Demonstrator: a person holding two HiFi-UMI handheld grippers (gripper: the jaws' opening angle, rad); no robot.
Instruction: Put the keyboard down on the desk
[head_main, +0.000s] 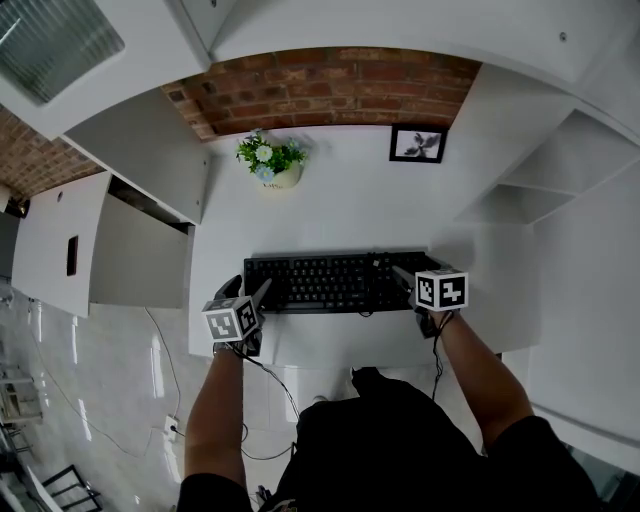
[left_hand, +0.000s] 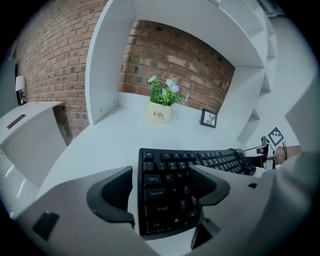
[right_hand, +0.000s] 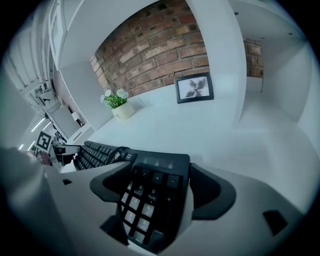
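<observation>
A black keyboard (head_main: 330, 282) lies flat on the white desk (head_main: 350, 200), close to its front edge. My left gripper (head_main: 255, 295) is at the keyboard's left end. In the left gripper view that end (left_hand: 170, 175) sits between the open jaws of the left gripper (left_hand: 162, 195), with a strip of white desk showing beside one jaw. My right gripper (head_main: 405, 280) is at the other end. In the right gripper view the number pad (right_hand: 147, 197) sits between the right gripper's (right_hand: 155, 192) wide jaws, with a thin pale gap along the right jaw.
A potted plant (head_main: 270, 160) and a small framed picture (head_main: 417, 144) stand at the back of the desk before a brick wall. White shelf walls close in both sides. A cable (head_main: 262, 372) hangs off the desk's front edge.
</observation>
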